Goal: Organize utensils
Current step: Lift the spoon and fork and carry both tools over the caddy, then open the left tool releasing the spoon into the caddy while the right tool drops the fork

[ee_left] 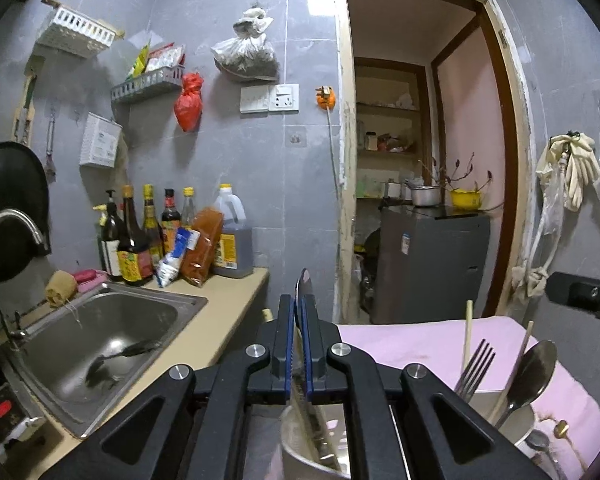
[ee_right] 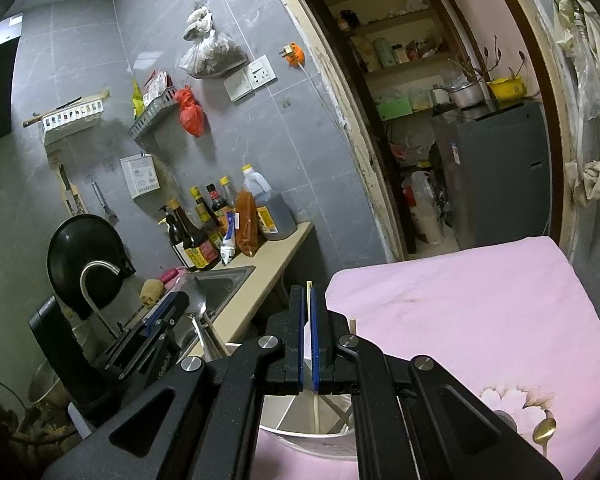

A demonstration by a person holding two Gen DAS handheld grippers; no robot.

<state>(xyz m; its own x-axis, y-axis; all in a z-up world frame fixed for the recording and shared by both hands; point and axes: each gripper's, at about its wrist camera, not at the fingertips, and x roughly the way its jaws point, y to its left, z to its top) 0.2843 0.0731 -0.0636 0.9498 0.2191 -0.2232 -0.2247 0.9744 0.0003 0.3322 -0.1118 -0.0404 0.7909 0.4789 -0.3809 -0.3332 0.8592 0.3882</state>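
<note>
Lowering the knife (ee_left: 303,285) into the steel cup (ee_left: 296,454) at six o'clock needs a vertical blade. The left gripper (ee_left: 300,320) is clamped on it; the right gripper (ee_right: 308,320) pinches a chopstick (ee_right: 309,289) above its own cup (ee_right: 300,438).

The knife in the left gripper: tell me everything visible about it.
The knife stands nearly upright, clamped between the blue pads of the left gripper, which is shut on it. Its dark rounded end rises above the fingertips; below the jaws a greyish, ridged metal section slants down into a pale cup on the pink cloth. Whether it touches the cup's bottom cannot be seen.
</note>
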